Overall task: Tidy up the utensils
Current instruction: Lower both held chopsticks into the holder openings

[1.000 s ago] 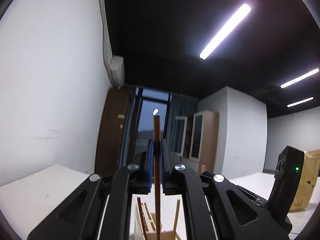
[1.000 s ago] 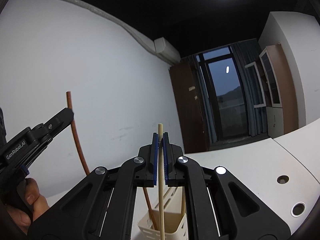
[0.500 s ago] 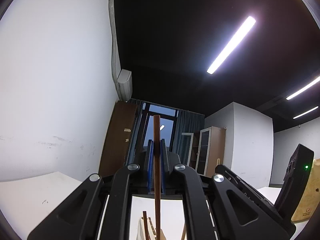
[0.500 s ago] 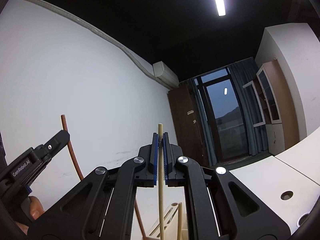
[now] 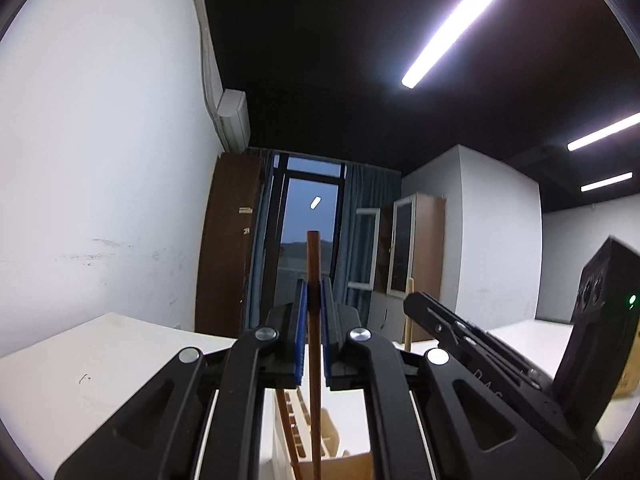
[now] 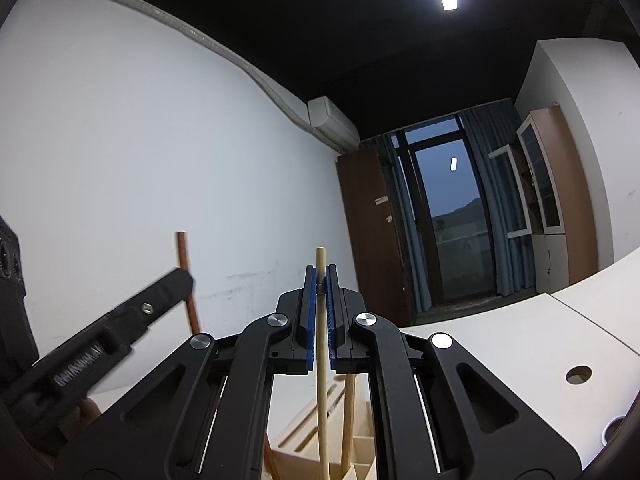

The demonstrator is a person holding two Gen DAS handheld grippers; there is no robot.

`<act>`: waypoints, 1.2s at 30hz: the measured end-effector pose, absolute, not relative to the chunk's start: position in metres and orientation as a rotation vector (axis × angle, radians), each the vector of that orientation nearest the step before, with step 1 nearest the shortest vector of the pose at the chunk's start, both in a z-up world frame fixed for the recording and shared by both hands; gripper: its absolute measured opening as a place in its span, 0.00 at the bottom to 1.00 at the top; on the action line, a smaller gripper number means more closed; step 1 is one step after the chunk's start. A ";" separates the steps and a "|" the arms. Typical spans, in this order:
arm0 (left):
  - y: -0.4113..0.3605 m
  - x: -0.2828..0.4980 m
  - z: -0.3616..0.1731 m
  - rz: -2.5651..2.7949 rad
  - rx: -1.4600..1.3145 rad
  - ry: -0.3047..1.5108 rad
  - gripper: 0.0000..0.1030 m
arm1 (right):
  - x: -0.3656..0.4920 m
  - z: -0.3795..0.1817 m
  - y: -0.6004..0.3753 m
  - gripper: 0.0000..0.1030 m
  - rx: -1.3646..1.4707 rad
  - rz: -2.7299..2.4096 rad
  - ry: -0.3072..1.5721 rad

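My left gripper [image 5: 314,294] is shut on a dark brown chopstick [image 5: 313,344], held upright over a cream utensil holder [image 5: 332,440] that has another brown stick in it. My right gripper [image 6: 320,280] is shut on a pale wooden chopstick [image 6: 321,380], upright above the same holder [image 6: 360,456], where a second pale stick [image 6: 348,420] stands. The right gripper [image 5: 416,304] shows in the left wrist view, and the left gripper [image 6: 176,280] with its brown chopstick [image 6: 185,256] shows at the left of the right wrist view.
The holder stands on a white table [image 5: 100,360]. The table has round cable holes [image 6: 578,375] at the right. A cardboard box [image 5: 630,372] sits at the far right. A white wall, a brown door and a window lie beyond.
Both cameras have tilted back down a little, so the holder shows more again. The left gripper has moved closer to the right one. Both grips are unchanged.
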State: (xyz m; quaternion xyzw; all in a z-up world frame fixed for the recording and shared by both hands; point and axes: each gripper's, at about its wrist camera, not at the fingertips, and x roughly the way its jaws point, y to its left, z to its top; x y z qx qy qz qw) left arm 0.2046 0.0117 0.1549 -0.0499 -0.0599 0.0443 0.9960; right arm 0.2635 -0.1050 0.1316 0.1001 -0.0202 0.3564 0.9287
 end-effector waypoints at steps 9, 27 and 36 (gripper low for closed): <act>0.018 0.209 0.138 0.081 -0.088 -0.047 0.06 | 0.254 0.123 -0.108 0.04 0.148 0.737 0.013; 0.035 0.211 0.126 0.029 -0.106 0.045 0.06 | 0.247 0.111 -0.111 0.04 0.104 0.762 0.162; 0.037 0.206 0.118 0.015 -0.101 0.070 0.06 | 0.244 0.111 -0.112 0.04 0.078 0.762 0.205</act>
